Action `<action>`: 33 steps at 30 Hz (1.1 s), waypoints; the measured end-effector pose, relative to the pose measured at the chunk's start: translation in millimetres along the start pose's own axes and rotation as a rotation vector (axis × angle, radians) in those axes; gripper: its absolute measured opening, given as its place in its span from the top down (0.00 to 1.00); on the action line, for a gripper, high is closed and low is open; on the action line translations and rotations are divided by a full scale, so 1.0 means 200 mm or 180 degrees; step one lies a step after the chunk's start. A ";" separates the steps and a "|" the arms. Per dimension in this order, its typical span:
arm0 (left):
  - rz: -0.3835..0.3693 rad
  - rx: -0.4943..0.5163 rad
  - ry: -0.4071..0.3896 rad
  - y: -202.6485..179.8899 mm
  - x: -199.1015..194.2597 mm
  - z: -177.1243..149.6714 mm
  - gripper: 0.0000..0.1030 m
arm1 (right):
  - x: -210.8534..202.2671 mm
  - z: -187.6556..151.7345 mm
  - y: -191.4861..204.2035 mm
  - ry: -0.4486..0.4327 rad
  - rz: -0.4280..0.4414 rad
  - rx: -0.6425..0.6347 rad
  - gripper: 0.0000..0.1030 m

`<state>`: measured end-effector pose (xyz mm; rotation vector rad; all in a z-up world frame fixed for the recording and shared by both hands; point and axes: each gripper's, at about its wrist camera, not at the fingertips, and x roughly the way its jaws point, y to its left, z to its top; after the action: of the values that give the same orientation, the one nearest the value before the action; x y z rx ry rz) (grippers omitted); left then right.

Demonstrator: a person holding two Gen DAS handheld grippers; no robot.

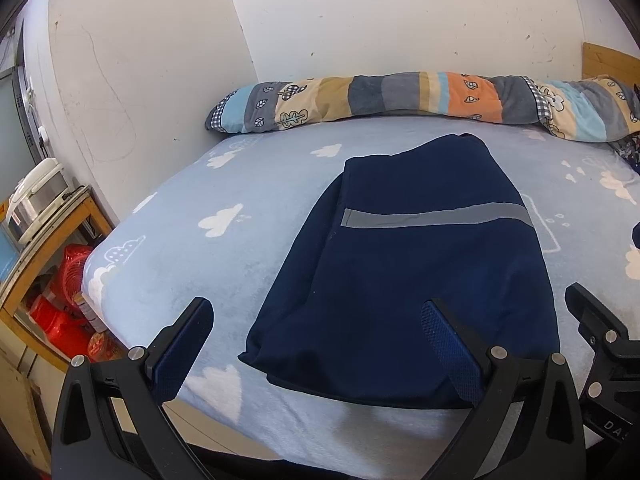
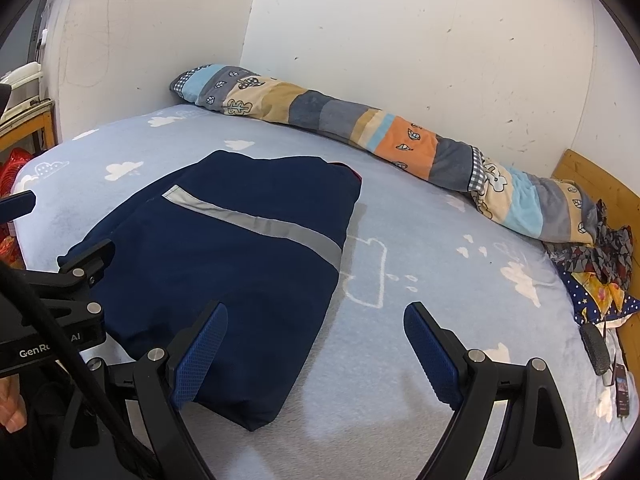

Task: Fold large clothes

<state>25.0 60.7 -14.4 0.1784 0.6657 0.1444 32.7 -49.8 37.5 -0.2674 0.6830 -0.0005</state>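
A navy garment (image 1: 404,264) with a grey reflective stripe (image 1: 436,216) lies folded into a rectangle on the light-blue bed sheet (image 1: 224,264). My left gripper (image 1: 316,320) hovers open over its near left corner, nothing between the fingers. In the right wrist view the same garment (image 2: 224,276) lies left of centre. My right gripper (image 2: 316,324) is open above its near right edge; the left finger (image 2: 200,356) overlaps the cloth, the right finger (image 2: 432,356) is over bare sheet. The other gripper (image 2: 76,276) shows at the left edge.
A long patchwork bolster (image 1: 400,100) lies along the white wall at the bed's far side. A wooden shelf (image 1: 52,240) with a rice cooker and red items stands left of the bed. Patterned cloths (image 2: 604,268), a phone (image 2: 622,390) and a wooden headboard (image 2: 596,184) are at the right.
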 end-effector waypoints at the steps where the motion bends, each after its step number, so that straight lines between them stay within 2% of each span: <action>1: 0.0002 0.0002 -0.0006 0.00 0.00 0.00 0.00 | 0.00 0.00 0.00 -0.0007 -0.0003 0.0002 0.10; 33: -0.0028 -0.0013 -0.0041 0.00 -0.01 -0.01 0.00 | -0.02 0.01 0.01 -0.0034 -0.0015 0.0029 0.10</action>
<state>22.1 60.9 -13.9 0.1723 0.6534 0.1362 30.7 -48.0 41.2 -0.2601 0.6717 -0.0067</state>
